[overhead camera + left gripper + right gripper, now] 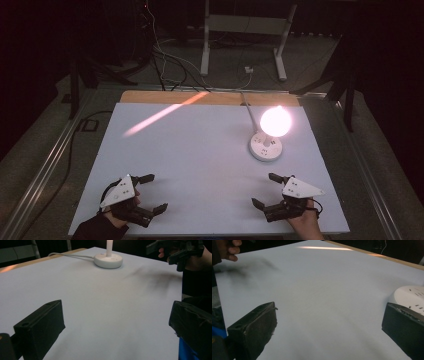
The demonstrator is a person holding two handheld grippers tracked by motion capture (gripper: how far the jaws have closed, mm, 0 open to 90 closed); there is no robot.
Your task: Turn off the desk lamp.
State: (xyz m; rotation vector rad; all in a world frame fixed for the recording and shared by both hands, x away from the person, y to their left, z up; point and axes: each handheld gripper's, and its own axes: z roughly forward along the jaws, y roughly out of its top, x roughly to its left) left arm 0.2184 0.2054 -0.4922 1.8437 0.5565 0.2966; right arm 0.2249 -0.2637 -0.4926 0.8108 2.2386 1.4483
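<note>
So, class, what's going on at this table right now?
A person holds a two-jaw gripper in each hand near the front edge of a white table. The left gripper and the right gripper both have their jaws wide apart, with nothing between them. A lit desk lamp on a round white base stands ahead of the right gripper. Neither gripper touches it.

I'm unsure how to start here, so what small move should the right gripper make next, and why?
Probably ease the right gripper forward toward the lamp base. Its jaws stand wide open with nothing between them, and the lit lamp is the thing nearest to it on the table.
</note>
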